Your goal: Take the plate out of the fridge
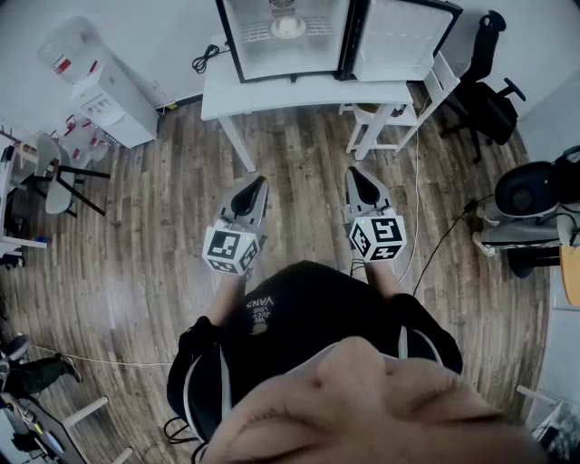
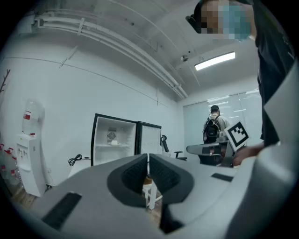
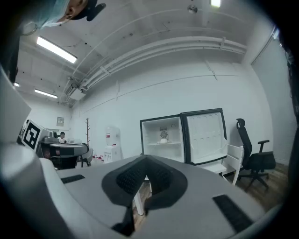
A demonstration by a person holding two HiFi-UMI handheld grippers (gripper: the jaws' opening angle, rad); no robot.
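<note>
Wooden floor [image 1: 299, 172] lies bare ahead of the left gripper [image 1: 256, 184] and right gripper [image 1: 356, 174], both with jaws closed and empty. Beyond, on the white table [image 1: 272, 95], the fridge [image 1: 263, 59] stands open, with the plate [image 1: 288, 27] on its shelf.

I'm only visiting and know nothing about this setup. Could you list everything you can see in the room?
fridge: one, black frame with a white inside, door open, on the table
plate: one, white, on the fridge shelf
table: one, white, against the far wall
chair: one, white, right of the table
office chair: one, black, far right
water dispenser: one, white, far left
cable: one, black, left of the fridge
left claw: one, grey, shut and empty, above the wooden floor
right claw: one, grey, shut and empty, beside the left claw
</note>
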